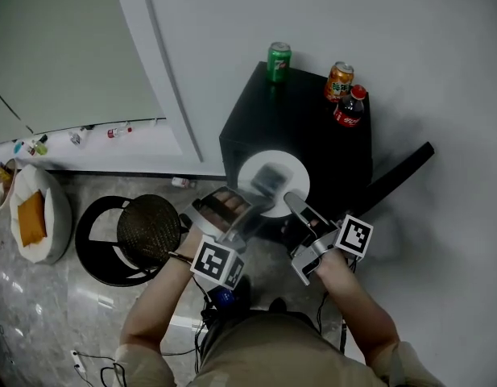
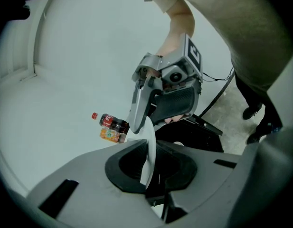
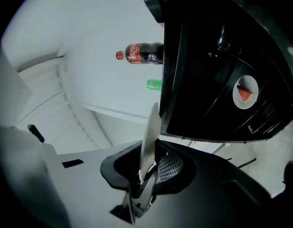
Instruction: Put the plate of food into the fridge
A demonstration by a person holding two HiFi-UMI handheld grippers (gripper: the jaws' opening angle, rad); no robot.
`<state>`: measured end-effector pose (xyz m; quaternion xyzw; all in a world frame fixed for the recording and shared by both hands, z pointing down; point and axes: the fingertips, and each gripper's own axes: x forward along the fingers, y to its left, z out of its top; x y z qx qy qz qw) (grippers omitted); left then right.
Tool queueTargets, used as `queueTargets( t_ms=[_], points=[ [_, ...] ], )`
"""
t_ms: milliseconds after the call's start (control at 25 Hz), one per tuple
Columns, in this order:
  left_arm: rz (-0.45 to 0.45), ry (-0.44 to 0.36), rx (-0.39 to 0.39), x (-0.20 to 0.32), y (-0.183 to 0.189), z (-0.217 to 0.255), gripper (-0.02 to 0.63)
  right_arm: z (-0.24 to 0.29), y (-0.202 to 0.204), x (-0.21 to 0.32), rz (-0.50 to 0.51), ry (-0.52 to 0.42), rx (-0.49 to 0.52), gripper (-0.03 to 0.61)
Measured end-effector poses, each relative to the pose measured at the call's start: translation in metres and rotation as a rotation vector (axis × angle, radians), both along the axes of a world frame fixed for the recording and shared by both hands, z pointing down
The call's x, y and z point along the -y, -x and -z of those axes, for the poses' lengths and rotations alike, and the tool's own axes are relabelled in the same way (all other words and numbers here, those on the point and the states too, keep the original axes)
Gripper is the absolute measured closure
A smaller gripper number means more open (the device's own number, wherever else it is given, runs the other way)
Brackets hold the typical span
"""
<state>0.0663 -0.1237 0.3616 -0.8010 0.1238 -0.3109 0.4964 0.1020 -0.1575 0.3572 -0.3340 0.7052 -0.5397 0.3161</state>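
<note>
Step in hand: plate carried to fridge.
- Plate (image 1: 274, 177) pinched at rim by both grippers: left gripper (image 1: 246, 210) clamped tight, right gripper (image 1: 291, 201) narrowed onto rim.
- Fridge (image 1: 312, 127) just ahead of jaws.
- Next, judged: plate kept level, lowered, slid inside. Door state not readable.

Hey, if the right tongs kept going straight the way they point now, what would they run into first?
Probably the black fridge, just beyond the plate the right tongs grip. Its edge sits near that line, so they might slip past toward the white wall.
</note>
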Motion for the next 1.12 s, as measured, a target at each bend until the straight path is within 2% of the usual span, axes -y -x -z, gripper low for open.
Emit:
queueTargets(
  t_ms=[240, 480, 840, 1120],
  points=[
    [0.011, -0.009, -0.015, -0.018, 0.000, -0.001, 0.589, -0.002, 0.000, -0.018, -0.001, 0.012, 0.045, 0.524],
    [0.009, 0.013, 0.003, -0.039, -0.004, -0.013, 0.586, -0.017, -0.004, -0.038, 0.000, 0.069, 0.076, 0.532],
    [0.041, 0.102, -0.017, -0.070, -0.018, -0.040, 0.558, -0.046, -0.018, -0.069, -0.023, 0.121, 0.060, 0.543],
    [0.108, 0.175, -0.031, -0.079, -0.023, -0.049, 0.542, -0.057, -0.024, -0.078, -0.007, 0.141, 0.059, 0.543]
  ],
)
